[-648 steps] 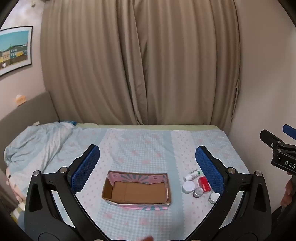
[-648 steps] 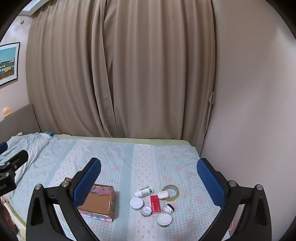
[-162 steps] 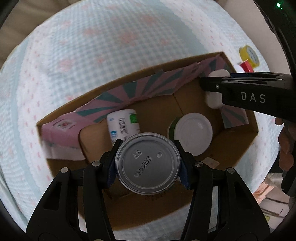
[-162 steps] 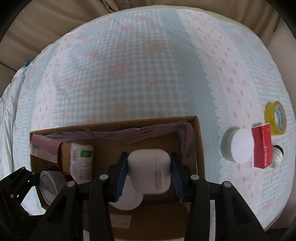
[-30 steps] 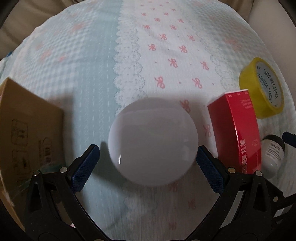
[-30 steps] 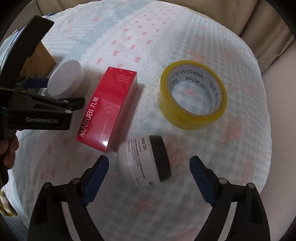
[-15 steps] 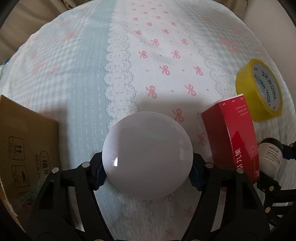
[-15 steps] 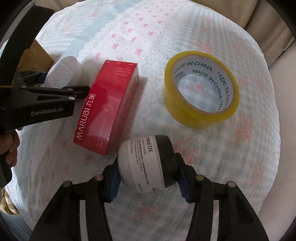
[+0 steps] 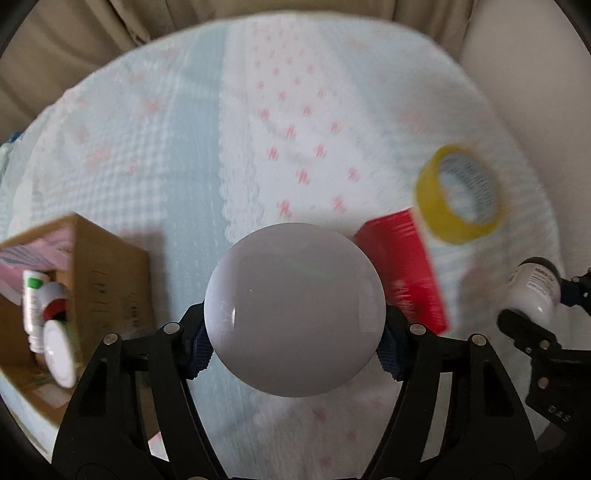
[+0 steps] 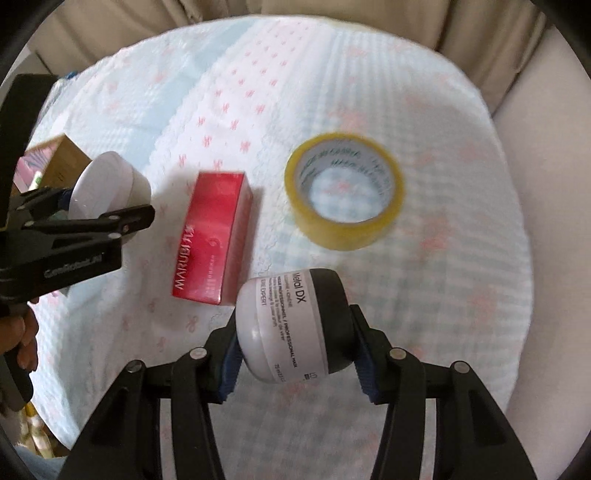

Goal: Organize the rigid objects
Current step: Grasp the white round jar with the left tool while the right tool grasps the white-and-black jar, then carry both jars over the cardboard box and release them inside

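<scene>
My left gripper is shut on a round white jar and holds it above the bed; it also shows in the right wrist view. My right gripper is shut on a small white jar with a black lid, lifted off the sheet; this jar shows in the left wrist view. A red box and a yellow tape roll lie on the bed sheet. The cardboard box sits at the left with a white bottle and a jar inside.
The bed is covered with a pale blue and white sheet. Beige curtains hang behind it and a wall runs along the right side. The left gripper's body is at the left of the right wrist view.
Both grippers have closed on their jars and lifted them off the sheet. The left gripper has drawn back, so the cardboard box now shows at the left.
</scene>
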`<state>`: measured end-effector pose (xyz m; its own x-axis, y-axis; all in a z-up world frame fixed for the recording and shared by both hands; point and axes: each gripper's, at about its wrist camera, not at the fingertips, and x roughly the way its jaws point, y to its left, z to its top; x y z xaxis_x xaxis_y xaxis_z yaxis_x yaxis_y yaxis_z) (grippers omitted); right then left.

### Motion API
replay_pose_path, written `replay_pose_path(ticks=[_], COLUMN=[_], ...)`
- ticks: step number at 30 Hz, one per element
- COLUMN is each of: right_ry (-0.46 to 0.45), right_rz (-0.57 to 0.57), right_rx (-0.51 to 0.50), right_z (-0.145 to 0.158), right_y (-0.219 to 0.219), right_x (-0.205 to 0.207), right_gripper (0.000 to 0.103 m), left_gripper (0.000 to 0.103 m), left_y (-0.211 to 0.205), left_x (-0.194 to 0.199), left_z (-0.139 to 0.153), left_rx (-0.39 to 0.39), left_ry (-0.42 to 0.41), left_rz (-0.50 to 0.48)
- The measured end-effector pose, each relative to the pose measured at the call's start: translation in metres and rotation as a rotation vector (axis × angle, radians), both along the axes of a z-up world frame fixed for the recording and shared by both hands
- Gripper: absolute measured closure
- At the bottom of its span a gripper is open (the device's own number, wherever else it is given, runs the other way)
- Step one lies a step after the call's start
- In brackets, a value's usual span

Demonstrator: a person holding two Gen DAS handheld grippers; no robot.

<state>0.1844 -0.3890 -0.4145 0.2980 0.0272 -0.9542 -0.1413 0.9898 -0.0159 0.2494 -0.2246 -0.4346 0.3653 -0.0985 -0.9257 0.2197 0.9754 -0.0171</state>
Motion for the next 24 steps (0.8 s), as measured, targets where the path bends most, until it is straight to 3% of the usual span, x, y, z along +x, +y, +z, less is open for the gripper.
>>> replay_pose_path(ticks=[8, 13, 19, 24], right_ry=[-0.114, -0.168, -0.218, -0.267], right_rz=[-0.124, -0.125, -0.107, -0.083], right_rx=[0.04, 0.057, 0.082, 0.099], right_z=[0.091, 0.145, 0.202, 0.23], right_y=[0.007, 0.028, 0.064, 0.109], right_x=[-0.046, -0.059, -0.072, -0.07], right_gripper=[0.055, 0.055, 0.055, 0.055], left_gripper=[0.035, 0.035, 0.035, 0.035], left_y=[0.014, 0.045, 0.099, 0.152], left_x=[-0.042, -0.073, -0.107, -0.131], left_z=[0.116, 0.186, 0.246, 0.275], left_rx=[-0.069, -0.106, -0.122, -0.105], left_ry=[-0.153, -0.2, -0.229, -0.276], left_rz=[-0.021, 0.016, 0.048, 0.08])
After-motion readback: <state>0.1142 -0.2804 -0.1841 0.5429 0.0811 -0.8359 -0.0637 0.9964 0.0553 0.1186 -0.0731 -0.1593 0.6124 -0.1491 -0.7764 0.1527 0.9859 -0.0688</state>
